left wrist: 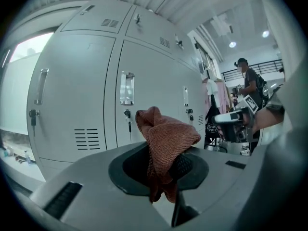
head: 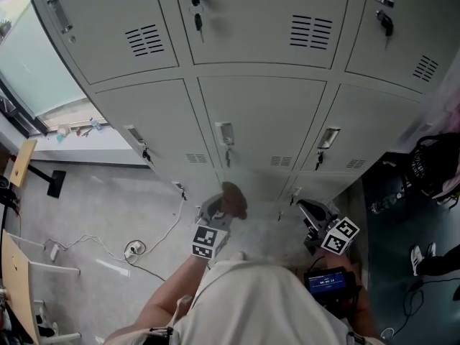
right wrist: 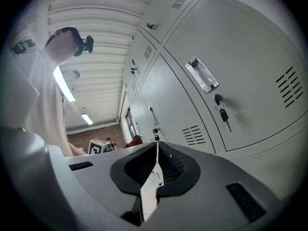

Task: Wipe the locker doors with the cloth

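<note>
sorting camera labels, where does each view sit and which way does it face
Head view: on the head, steeply down at the lockers; shirt, left gripper, right gripper show.
Left gripper view: faces the lockers past jaws shut on the cloth; shirt at right.
Right gripper view: up along the lockers past shut, empty jaws; shirt at left.
Shared: all three show the cloth.

One rust-brown cloth (head: 233, 198), two grippers (head: 224, 210), at least six grey locker doors (head: 262, 121).
</note>
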Available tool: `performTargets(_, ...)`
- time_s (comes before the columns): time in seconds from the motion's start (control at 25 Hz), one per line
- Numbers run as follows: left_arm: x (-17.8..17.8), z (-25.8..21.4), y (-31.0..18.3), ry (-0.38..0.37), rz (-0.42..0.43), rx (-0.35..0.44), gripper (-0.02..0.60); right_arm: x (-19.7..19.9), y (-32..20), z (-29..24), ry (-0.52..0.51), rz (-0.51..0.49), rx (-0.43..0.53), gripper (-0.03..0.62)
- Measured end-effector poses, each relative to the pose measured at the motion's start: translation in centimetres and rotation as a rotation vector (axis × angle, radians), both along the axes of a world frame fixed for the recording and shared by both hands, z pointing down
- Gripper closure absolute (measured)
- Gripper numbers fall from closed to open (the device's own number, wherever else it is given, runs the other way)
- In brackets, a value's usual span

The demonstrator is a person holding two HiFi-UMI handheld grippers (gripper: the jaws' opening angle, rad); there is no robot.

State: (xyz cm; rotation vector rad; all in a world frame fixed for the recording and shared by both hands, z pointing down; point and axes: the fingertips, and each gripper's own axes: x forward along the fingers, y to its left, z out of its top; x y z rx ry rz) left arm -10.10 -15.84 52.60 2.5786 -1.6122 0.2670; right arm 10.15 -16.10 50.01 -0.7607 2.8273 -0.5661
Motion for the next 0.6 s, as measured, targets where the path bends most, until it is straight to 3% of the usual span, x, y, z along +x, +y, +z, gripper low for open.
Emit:
performTargets(0.24, 0.5, 1.5, 0.8, -0.002, 0.039, -0.058, 0.5, 0.5, 0.5, 0.3, 0.008, 0.03, -0.008, 0.571)
performTargets(0.44, 2.9, 0.9, 0.5, 0.014, 0.095, -0.036, 0.5, 1.6, 1.1, 0.5, 0.005, 0.062, -0.013, 0.571)
performTargets(0.6, 5.5, 1.7, 1.4, -0.003, 0.151, -0.084, 0.501, 3.6, 2.7, 0.9, 0.004, 0.101, -0.031, 0.571)
